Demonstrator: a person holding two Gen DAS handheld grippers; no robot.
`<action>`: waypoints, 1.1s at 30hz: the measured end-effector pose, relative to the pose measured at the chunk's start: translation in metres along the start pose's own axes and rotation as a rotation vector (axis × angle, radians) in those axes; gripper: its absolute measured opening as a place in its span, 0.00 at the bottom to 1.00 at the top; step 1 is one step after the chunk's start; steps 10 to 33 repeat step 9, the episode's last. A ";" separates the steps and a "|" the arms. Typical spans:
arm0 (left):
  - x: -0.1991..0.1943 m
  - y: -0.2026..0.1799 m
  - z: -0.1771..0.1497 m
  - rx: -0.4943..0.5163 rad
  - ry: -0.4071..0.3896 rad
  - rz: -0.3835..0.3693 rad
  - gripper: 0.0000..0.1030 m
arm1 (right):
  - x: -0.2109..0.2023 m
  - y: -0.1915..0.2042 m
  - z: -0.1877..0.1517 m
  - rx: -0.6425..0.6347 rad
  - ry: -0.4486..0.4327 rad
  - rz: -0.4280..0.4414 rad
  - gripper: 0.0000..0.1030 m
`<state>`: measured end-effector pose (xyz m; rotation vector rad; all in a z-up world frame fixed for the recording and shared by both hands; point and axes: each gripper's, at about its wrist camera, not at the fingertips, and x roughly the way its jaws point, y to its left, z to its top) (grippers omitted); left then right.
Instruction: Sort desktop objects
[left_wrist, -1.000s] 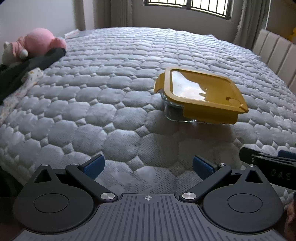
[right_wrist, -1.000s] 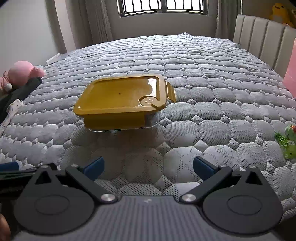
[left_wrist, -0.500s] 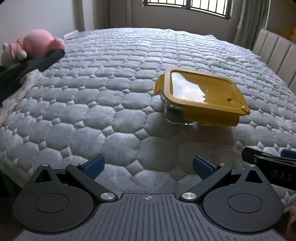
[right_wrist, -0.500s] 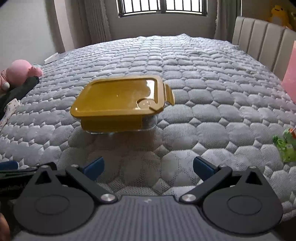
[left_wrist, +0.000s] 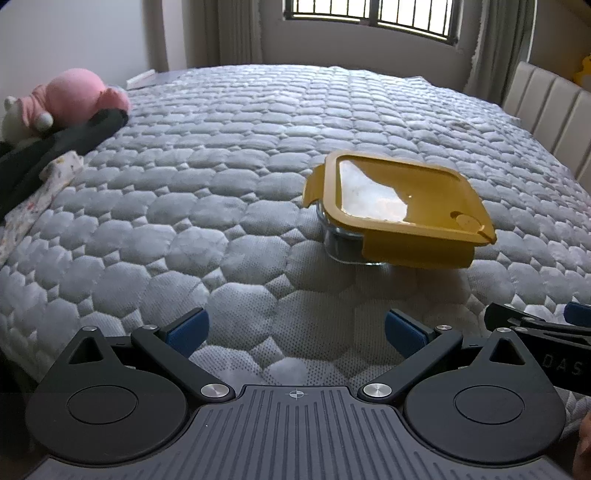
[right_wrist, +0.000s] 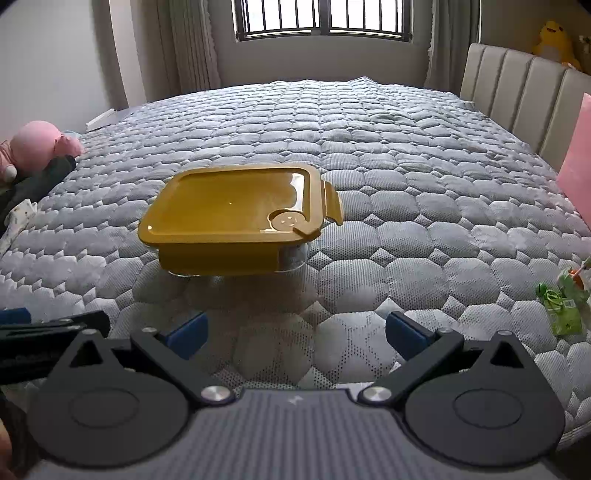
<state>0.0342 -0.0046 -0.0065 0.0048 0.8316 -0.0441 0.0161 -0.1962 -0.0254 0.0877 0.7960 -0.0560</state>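
Glass container (right_wrist: 236, 236) with mustard-yellow snap lid (left_wrist: 397, 194): sitting flat near the middle of the grey quilted bed (right_wrist: 406, 206), one side latch flaring outward, lid resting on top.

Left tool (left_wrist: 295, 330): hovering low over the quilt in front of the container, blue-padded fingers (left_wrist: 186, 328) standing wide apart, gripping nothing; the container is lying ahead and to its right, not touching.

Right tool (right_wrist: 295, 330): likewise spread apart and holding nothing, with the container lying ahead and slightly to its left, not touching.

Green packet (right_wrist: 563, 299): lying on the quilt at the right edge, well apart from the container.

Pink plush toy (left_wrist: 70, 96): resting at the bed's left edge beside dark clothing (left_wrist: 55, 147).

Padded headboard (right_wrist: 517, 96): standing along the right side; barred window (right_wrist: 321, 18) behind.
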 end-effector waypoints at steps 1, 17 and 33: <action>0.000 0.000 0.000 0.000 0.000 -0.001 1.00 | 0.000 0.000 0.000 0.001 0.000 0.001 1.00; 0.004 0.000 -0.002 0.005 0.006 0.008 1.00 | 0.003 0.000 -0.002 0.000 0.011 0.009 1.00; 0.004 0.000 -0.002 0.005 0.006 0.008 1.00 | 0.003 0.000 -0.002 0.000 0.011 0.009 1.00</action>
